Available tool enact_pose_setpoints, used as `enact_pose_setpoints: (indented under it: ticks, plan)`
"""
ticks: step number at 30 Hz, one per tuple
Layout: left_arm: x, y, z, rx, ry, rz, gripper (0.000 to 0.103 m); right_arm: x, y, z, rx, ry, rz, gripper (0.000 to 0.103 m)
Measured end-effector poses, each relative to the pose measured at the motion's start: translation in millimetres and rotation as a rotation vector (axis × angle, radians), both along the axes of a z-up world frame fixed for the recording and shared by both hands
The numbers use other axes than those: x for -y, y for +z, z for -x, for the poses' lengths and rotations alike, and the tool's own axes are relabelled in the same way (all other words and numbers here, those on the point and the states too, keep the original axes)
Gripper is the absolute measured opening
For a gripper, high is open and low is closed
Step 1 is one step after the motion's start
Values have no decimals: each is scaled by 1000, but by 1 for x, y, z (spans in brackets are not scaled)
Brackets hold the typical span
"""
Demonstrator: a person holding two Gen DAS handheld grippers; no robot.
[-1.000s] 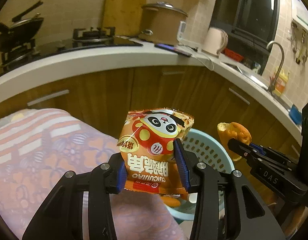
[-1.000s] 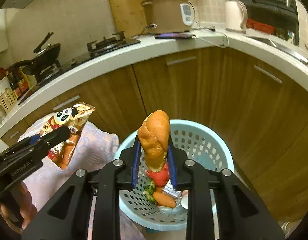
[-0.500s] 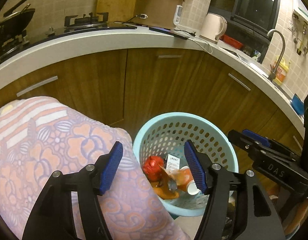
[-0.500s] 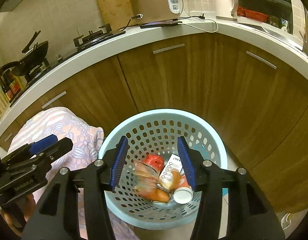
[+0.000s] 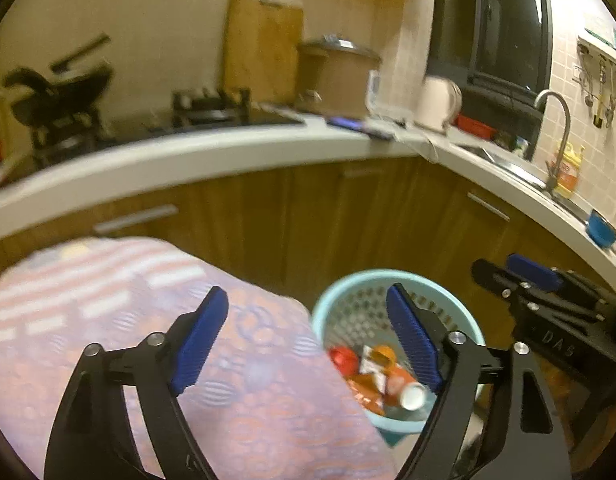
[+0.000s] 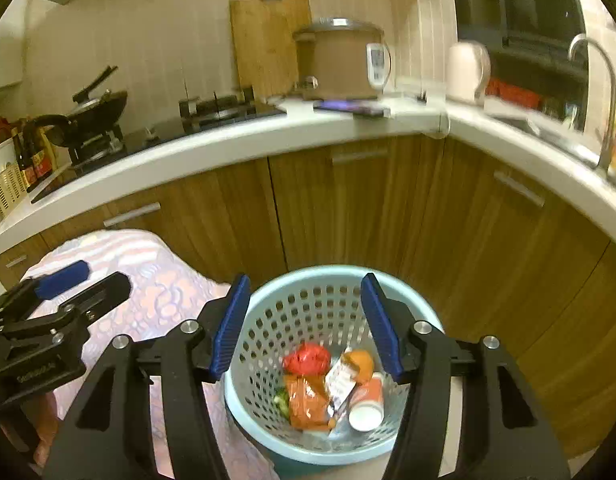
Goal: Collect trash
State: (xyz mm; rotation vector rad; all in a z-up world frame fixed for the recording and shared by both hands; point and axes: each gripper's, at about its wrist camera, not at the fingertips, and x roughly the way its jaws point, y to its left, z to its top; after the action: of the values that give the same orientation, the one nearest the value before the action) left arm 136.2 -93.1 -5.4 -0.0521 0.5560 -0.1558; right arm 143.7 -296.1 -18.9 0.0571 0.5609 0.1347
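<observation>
The pale blue perforated plastic basket (image 6: 332, 364) stands on the floor against the brown wooden cabinets, just off the corner of the table draped in a pink floral cloth (image 5: 108, 320). Inside it lie the collected pieces: a red crumpled wrapper (image 6: 308, 358), an orange snack packet (image 6: 308, 402), a white paper cup (image 6: 366, 408) on its side and an orange bread roll (image 6: 360, 364).

The right gripper (image 6: 308, 324) hangs directly over the basket, jaws opening with nothing between them. The left gripper (image 5: 308, 336) straddles the cloth's edge and the basket's near rim, jaws also opening and empty.

No loose trash shows on the cloth in either view, so any next pickup probably lies away from the basket, on the left gripper's side.
</observation>
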Motion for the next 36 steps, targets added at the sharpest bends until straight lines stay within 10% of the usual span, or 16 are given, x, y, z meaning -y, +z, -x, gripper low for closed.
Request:
enact_pose_setpoints:
  ticks: [36]
  plan:
    - [-32, -8, 66, 128, 191, -59, 86, -11, 5, 65, 240, -151, 35, 62]
